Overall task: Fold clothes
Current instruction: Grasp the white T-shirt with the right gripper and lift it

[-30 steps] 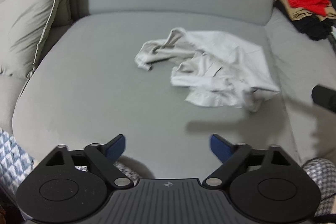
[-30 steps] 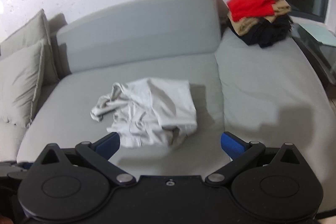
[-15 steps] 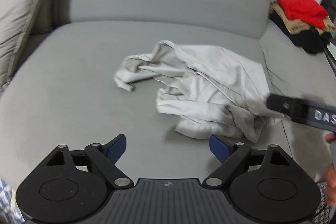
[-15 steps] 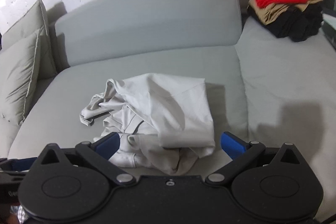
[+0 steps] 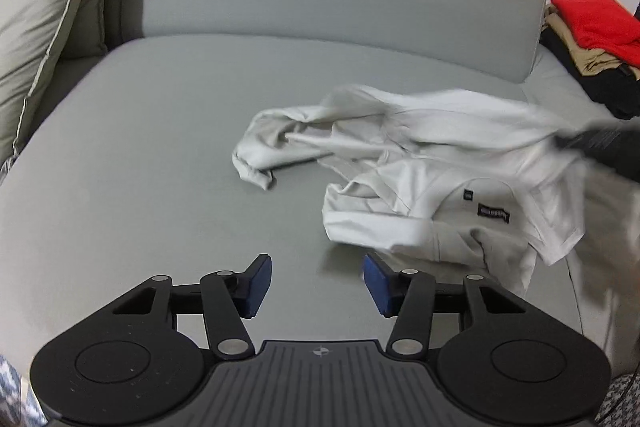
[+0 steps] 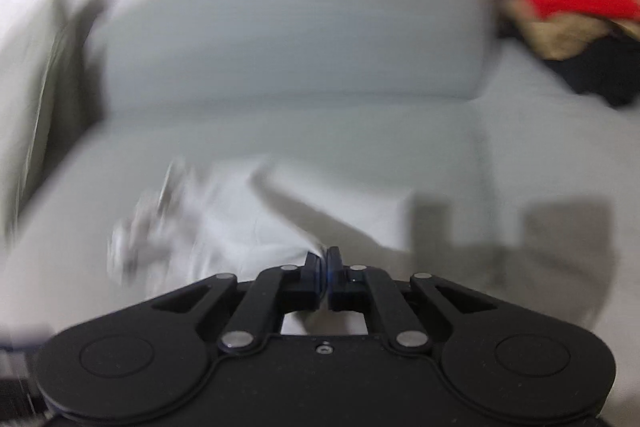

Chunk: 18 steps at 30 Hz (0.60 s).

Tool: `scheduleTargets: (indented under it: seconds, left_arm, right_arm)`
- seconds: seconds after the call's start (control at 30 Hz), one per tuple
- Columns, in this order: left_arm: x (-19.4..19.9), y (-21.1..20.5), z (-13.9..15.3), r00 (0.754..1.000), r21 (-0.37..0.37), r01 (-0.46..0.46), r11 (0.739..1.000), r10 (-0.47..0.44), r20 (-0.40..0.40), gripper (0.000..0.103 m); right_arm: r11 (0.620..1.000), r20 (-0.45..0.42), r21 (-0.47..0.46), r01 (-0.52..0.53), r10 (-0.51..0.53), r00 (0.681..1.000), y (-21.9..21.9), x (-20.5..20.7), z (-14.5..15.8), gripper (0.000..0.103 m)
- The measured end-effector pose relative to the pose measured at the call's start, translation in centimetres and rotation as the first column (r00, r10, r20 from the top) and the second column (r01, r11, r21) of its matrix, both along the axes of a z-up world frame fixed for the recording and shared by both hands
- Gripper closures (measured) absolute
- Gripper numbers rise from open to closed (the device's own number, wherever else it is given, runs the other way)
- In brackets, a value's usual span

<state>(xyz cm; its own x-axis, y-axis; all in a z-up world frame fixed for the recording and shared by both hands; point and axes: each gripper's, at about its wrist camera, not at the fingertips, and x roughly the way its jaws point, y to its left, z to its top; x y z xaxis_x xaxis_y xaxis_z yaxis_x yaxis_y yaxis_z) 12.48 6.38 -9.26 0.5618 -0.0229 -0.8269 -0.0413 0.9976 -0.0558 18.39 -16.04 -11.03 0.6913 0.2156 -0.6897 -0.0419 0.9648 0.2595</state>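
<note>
While my right gripper (image 6: 324, 259) was clenched on an edge of the pale grey T-shirt (image 5: 432, 179), with cloth pinched between the pads it had just finished closing, my left gripper (image 5: 316, 281) hung released over bare cushion, its blue pads (image 5: 256, 283) having just drawn partway together with nothing between them. The shirt lay crumpled on the sofa (image 5: 160, 167) seat, toward its right edge and short of the backrest, with the collar and label facing up and one sleeve trailing toward the middle of the seat. The stack of folded clothes (image 5: 592, 43) sat well apart at the far right corner.

I judged the step to be spreading the shirt flat before any fold. To do it well, I needed the left pads to take a matching edge, the near hem or shoulder just beside them, not a bunched layer. Then both hands should lift just enough to let the cloth hang free, draw apart evenly, and lay it down smooth mid-seat. The right-wrist view was blurred, so I could not tell which edge I held; a pull too quick might drag the whole heap instead of opening it.
</note>
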Motion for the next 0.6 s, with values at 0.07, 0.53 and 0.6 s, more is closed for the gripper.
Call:
scheduleTargets:
  seconds: [0.07, 0.53, 0.6]
  left_arm:
    - [-0.2, -0.1, 0.4, 0.999, -0.005, 0.016, 1.0, -0.015, 0.033, 0.054]
    - [-1.1, -3.4, 0.6, 0.999, -0.087, 0.054, 0.995, -0.054, 0.003, 0.041]
    - [-1.3, -2.6, 0.6, 1.0, -0.098, 0.025, 0.995, -0.026, -0.011, 0.042]
  right_arm:
    - [0.976, 0.022, 0.107, 0.192, -0.195, 0.981, -5.1, 0.4, 1.6, 0.1]
    - [0.959, -0.18, 0.198, 0.203, -0.168, 0.969, -10.4, -7.5, 0.9, 0.062]
    - [0.965, -0.209, 0.246, 0.092, -0.04, 0.977, -8.2, -8.0, 0.3, 0.062]
